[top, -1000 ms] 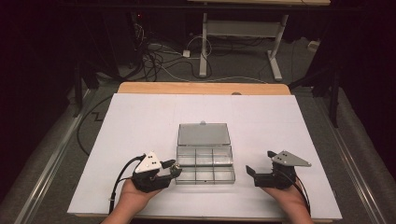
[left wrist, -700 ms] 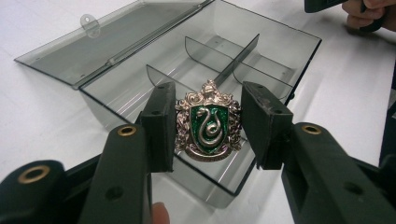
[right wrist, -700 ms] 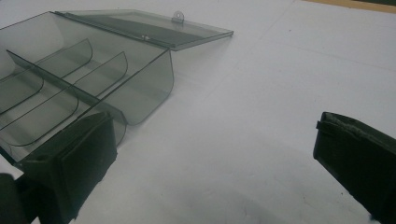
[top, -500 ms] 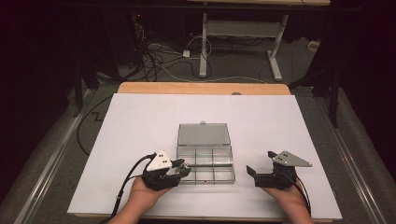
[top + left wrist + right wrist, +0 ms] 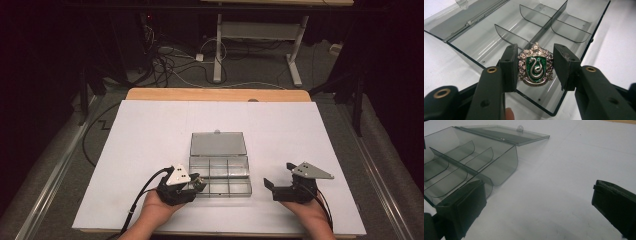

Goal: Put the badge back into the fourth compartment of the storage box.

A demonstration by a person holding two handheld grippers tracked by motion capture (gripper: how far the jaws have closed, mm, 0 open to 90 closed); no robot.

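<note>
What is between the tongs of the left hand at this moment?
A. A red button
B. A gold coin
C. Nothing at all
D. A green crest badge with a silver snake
D: in the left gripper view, a green badge with a silver snake sits between the left tongs, above the near edge of the open clear box.

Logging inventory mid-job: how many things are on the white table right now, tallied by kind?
Clear smoky plastic compartment box, lid open: 1
Silver crest badge with green shield and snake, held in the left gripper over the box: 1
Handheld black two-jaw grippers: 2, left and right
Total: 4
</note>
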